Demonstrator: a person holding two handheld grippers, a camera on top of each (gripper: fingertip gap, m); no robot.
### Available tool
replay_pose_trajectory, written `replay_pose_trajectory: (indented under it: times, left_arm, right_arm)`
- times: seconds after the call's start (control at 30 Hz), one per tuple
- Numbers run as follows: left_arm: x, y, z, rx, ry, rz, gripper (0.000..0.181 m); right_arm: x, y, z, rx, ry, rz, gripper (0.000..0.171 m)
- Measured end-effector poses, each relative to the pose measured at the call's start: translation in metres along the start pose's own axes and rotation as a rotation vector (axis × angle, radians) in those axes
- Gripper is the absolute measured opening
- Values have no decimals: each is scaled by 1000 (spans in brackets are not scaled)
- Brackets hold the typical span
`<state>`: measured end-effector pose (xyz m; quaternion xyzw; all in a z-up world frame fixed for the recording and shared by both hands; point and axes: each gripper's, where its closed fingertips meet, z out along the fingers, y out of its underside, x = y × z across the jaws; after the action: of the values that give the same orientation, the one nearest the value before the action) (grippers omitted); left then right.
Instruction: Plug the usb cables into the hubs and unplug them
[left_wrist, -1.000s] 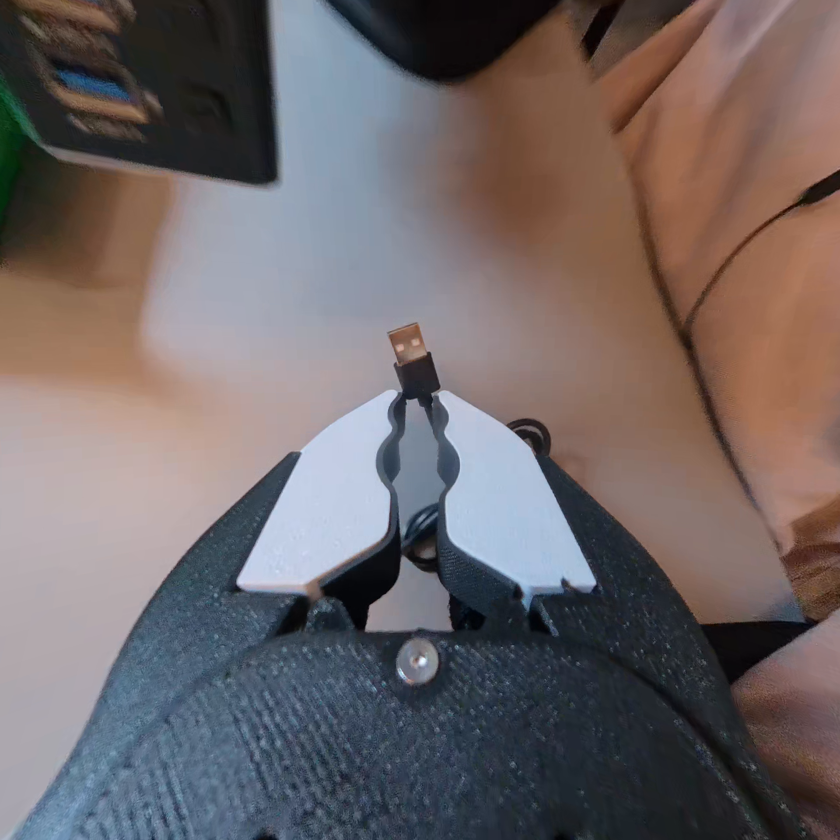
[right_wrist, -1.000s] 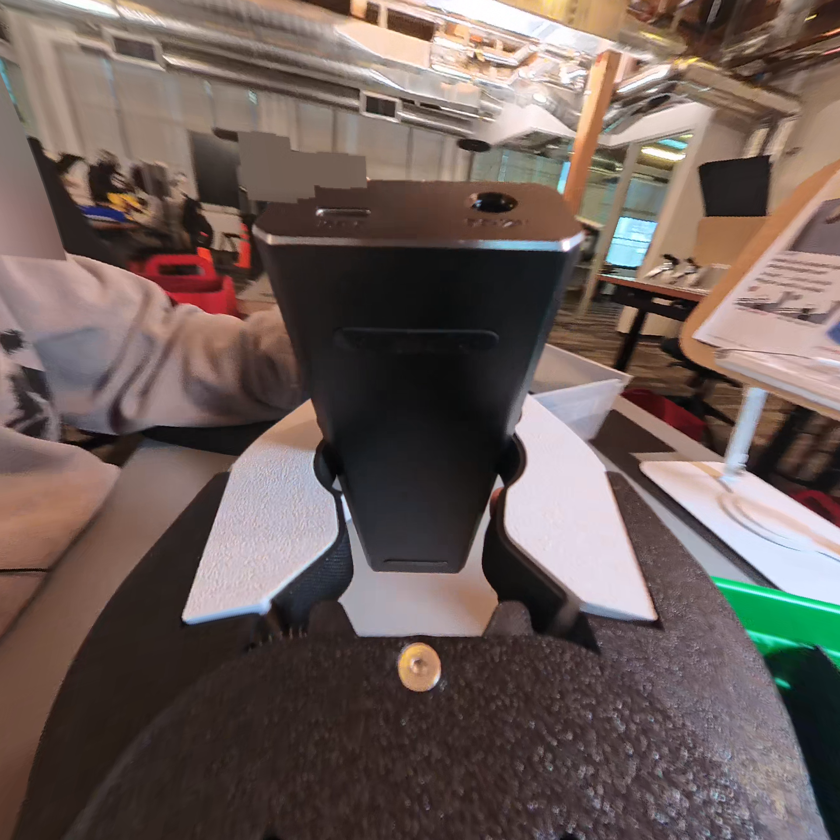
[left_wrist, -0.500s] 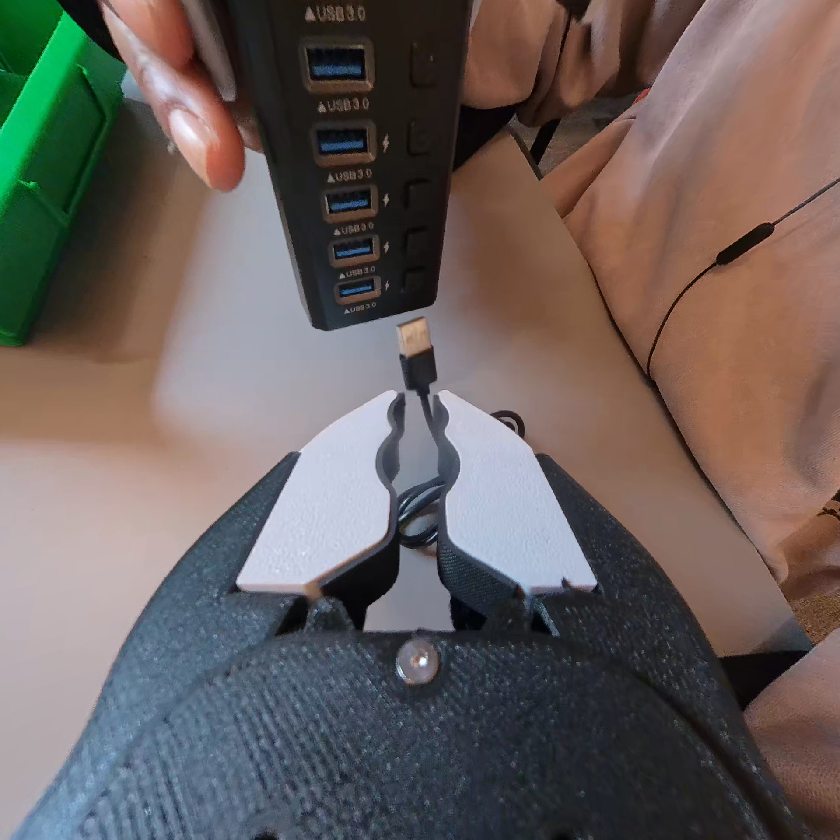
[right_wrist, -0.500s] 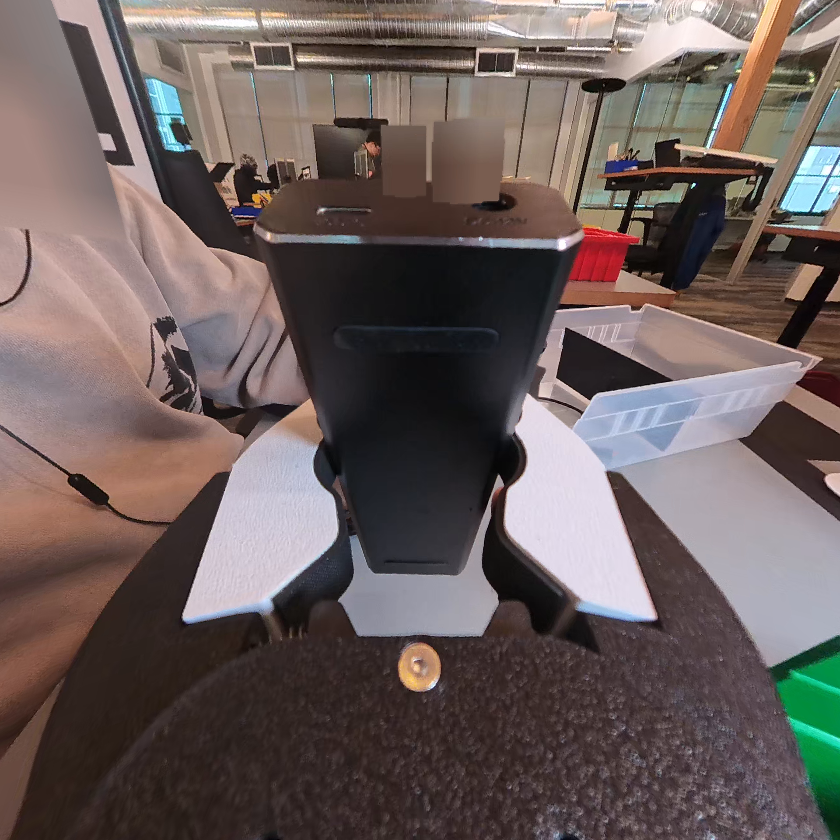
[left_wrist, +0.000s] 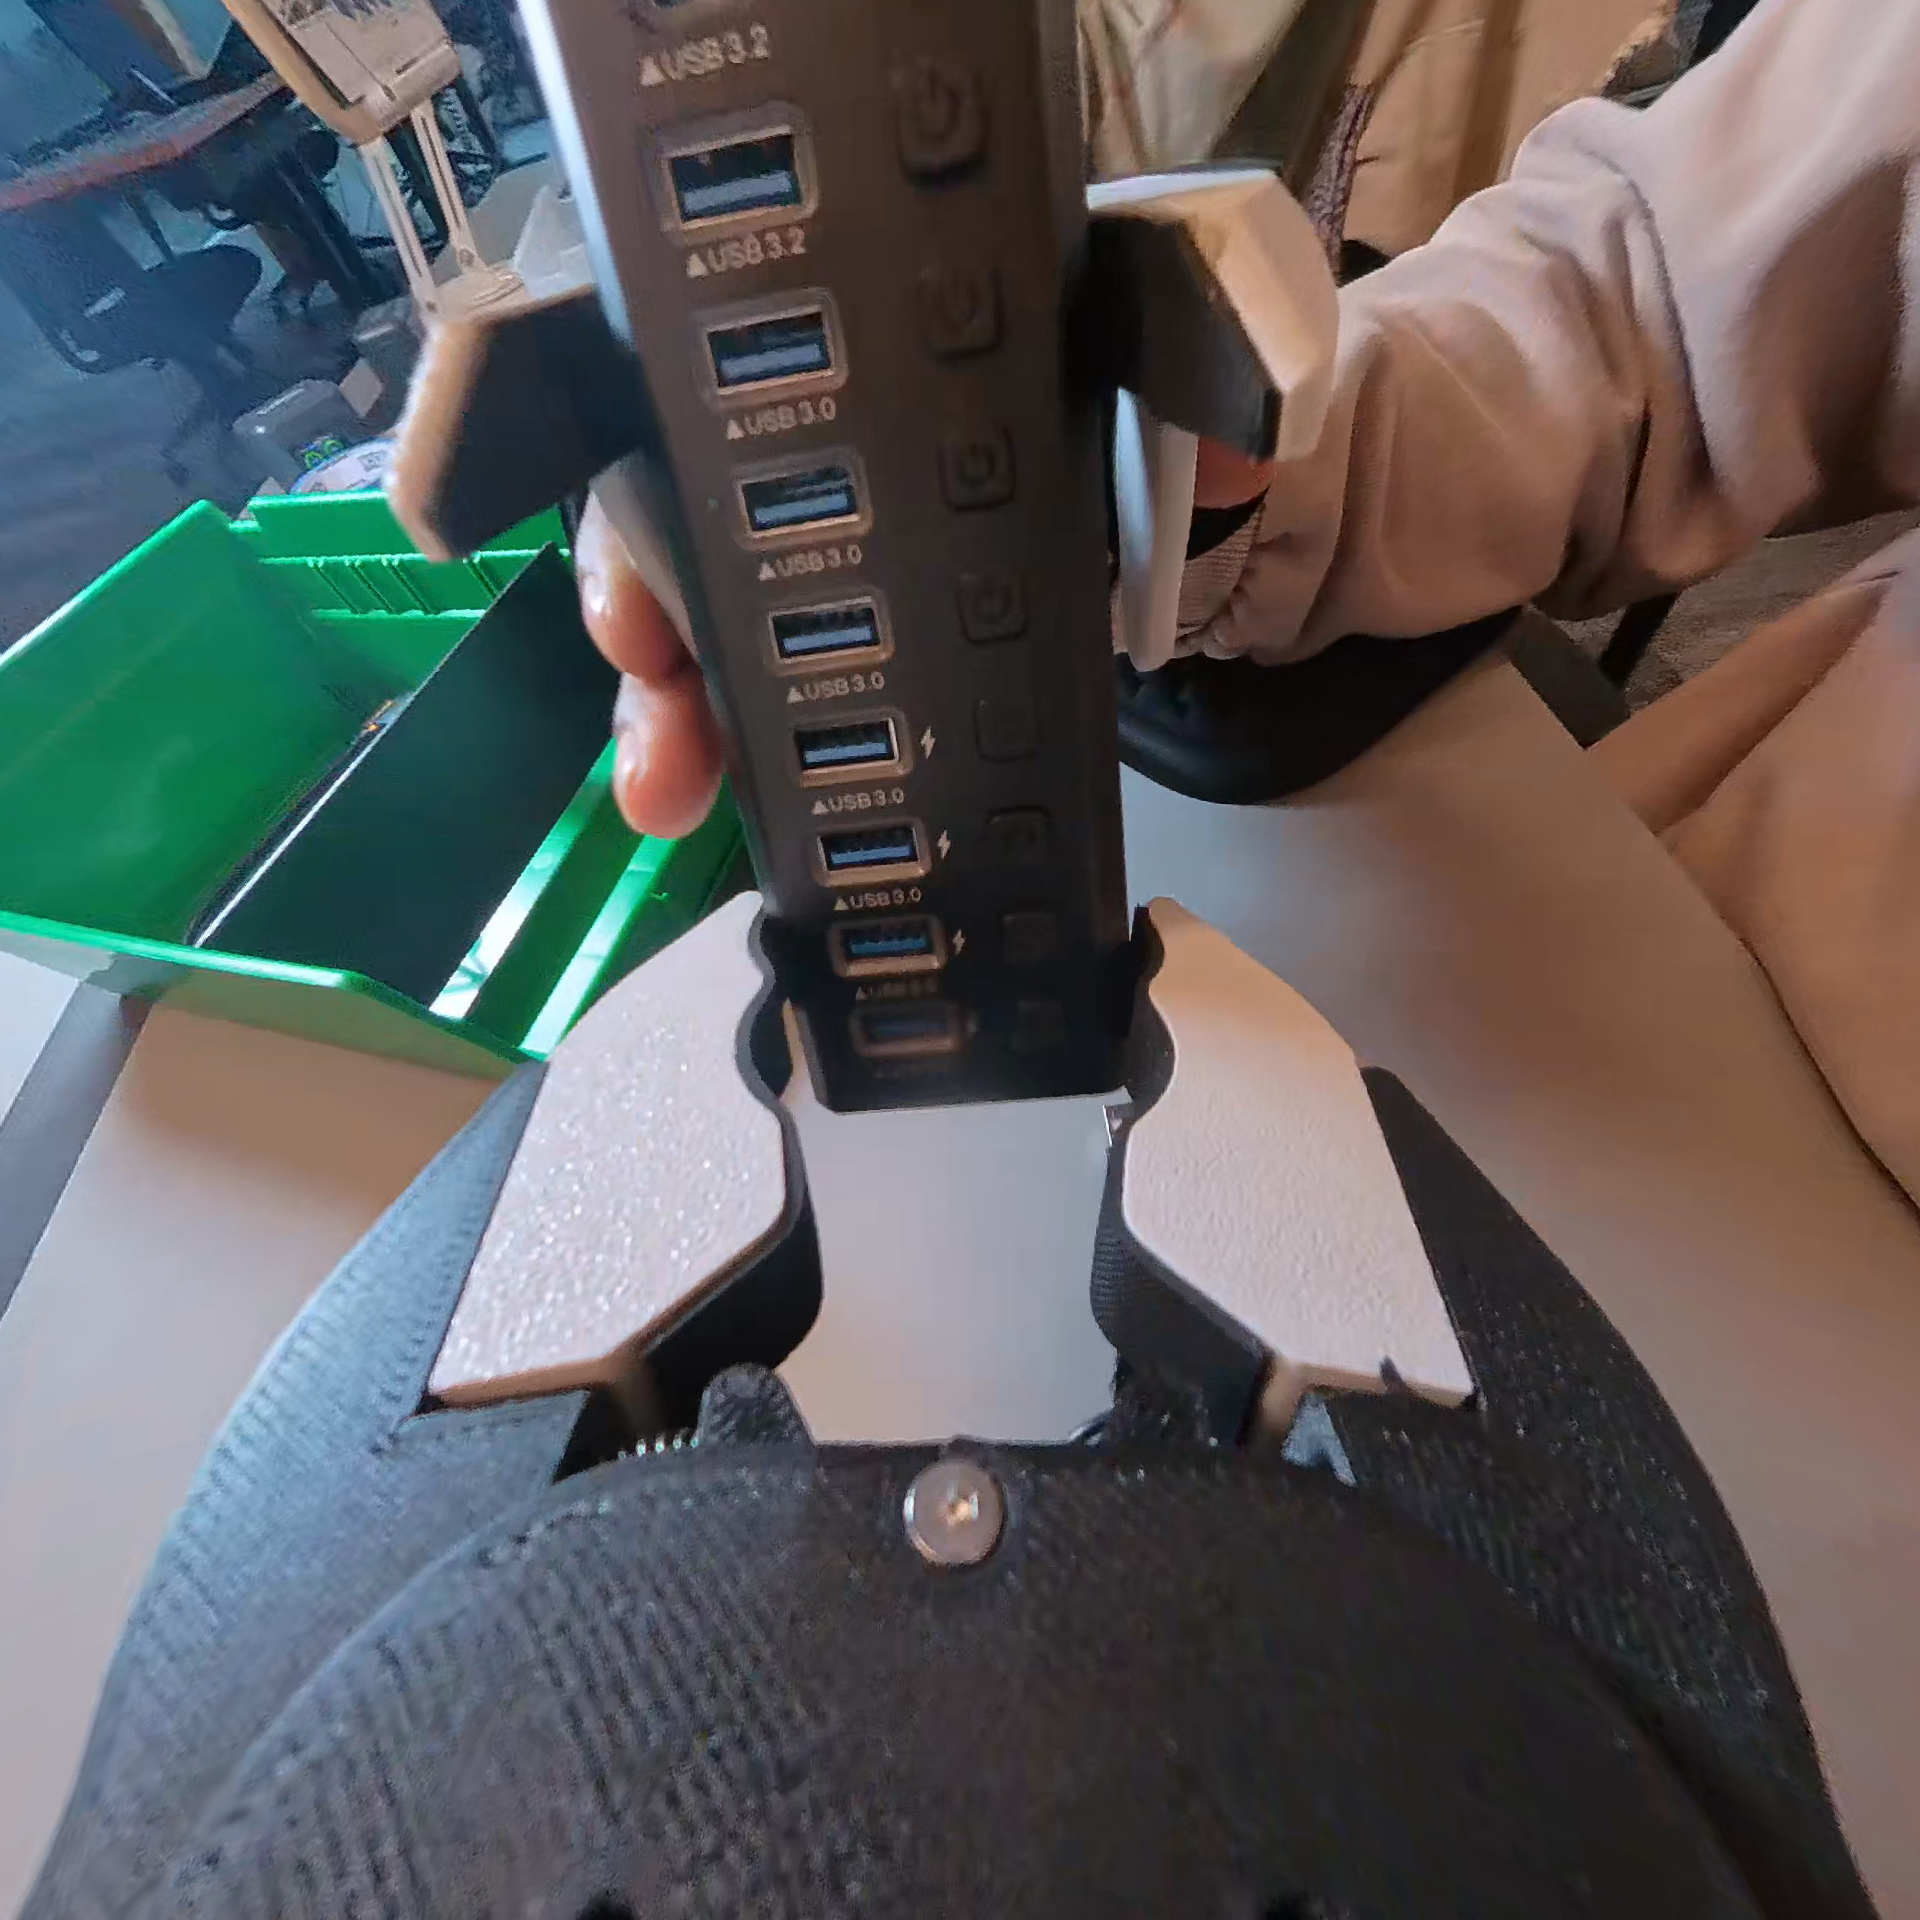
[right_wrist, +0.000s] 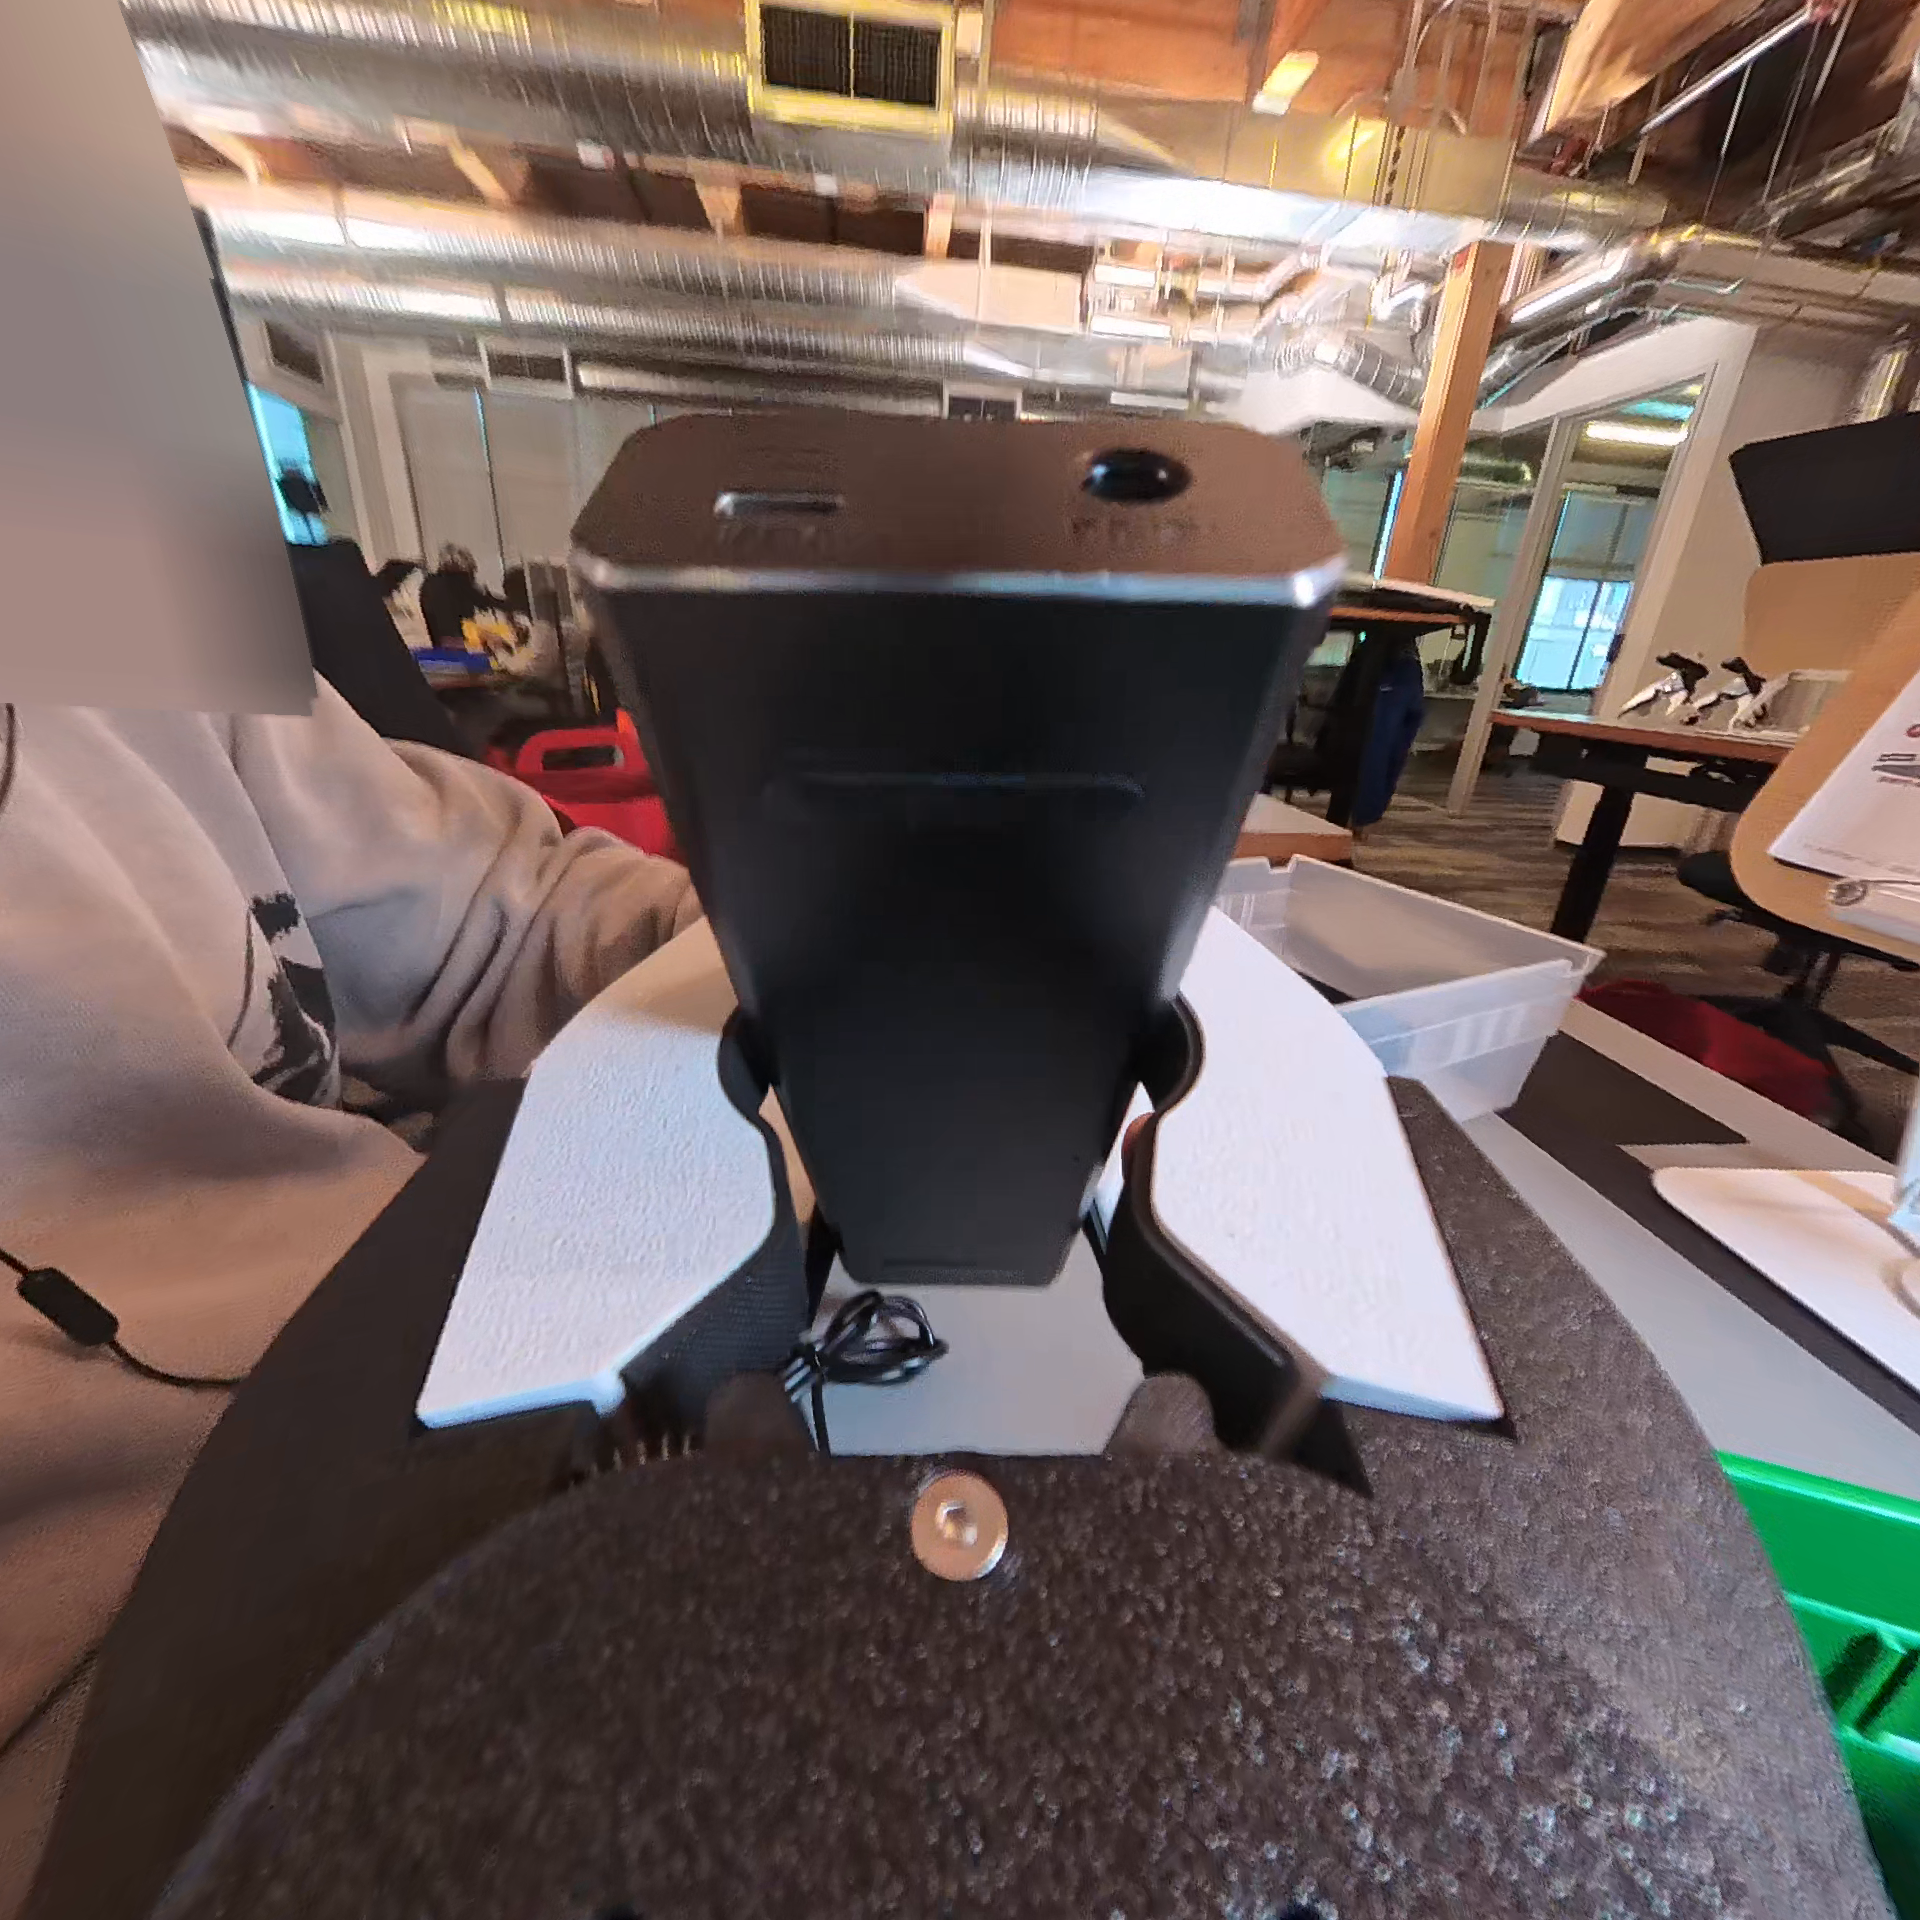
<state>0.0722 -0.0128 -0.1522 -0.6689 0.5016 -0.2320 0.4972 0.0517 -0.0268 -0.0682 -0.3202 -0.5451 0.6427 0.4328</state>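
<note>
Both jaws clamped on same hub (left_wrist: 914, 582): left gripper (left_wrist: 951, 1023) at bottom end, right gripper (right_wrist: 961, 1081) mid-body. Hub easily twisted if pulled unevenly; cable (right_wrist: 868, 1340) left loose, could get snagged.

Both views are bright and daylit. In the left wrist view, light falls from the upper right, leaving soft shadows on the desk (left_wrist: 1455, 987) and a glare strip inside the green bin (left_wrist: 156, 727). The hub (left_wrist: 883, 520) and far fingers (left_wrist: 488, 426) are slightly motion-blurred. In the right wrist view, ceiling ducts (right_wrist: 623, 260) smear and bend with wide-angle distortion, and windows (right_wrist: 1579, 613) glow.
</note>
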Motion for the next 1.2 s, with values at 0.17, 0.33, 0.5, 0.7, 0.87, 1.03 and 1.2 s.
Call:
replay_pose_trajectory:
  times: [0.17,0.33,0.5,0.7,0.87,1.03,1.2]
  left_arm:
    - [1,12,-18,-57,35,60,62]
    - [6,17,-20,-66,83,26,62]
    - [6,24,-15,-85,93,18,61]
    - [-11,-4,-22,43,5,-65,61]
    - [4,45,-10,-222,89,-137,48]
    - [35,83,10,-463,190,-156,28]
    - [47,107,16,-596,223,-147,24]
  right_arm:
    - [-1,25,6,-190,62,-140,71]
    - [-2,37,6,-246,75,-152,71]
    - [-2,43,6,-272,78,-146,70]
    - [9,9,-7,-149,128,-123,70]
    - [29,-7,-26,-56,195,-72,71]
    - [47,-13,-41,-12,256,-40,70]
    - [47,-15,-43,-10,267,-47,70]
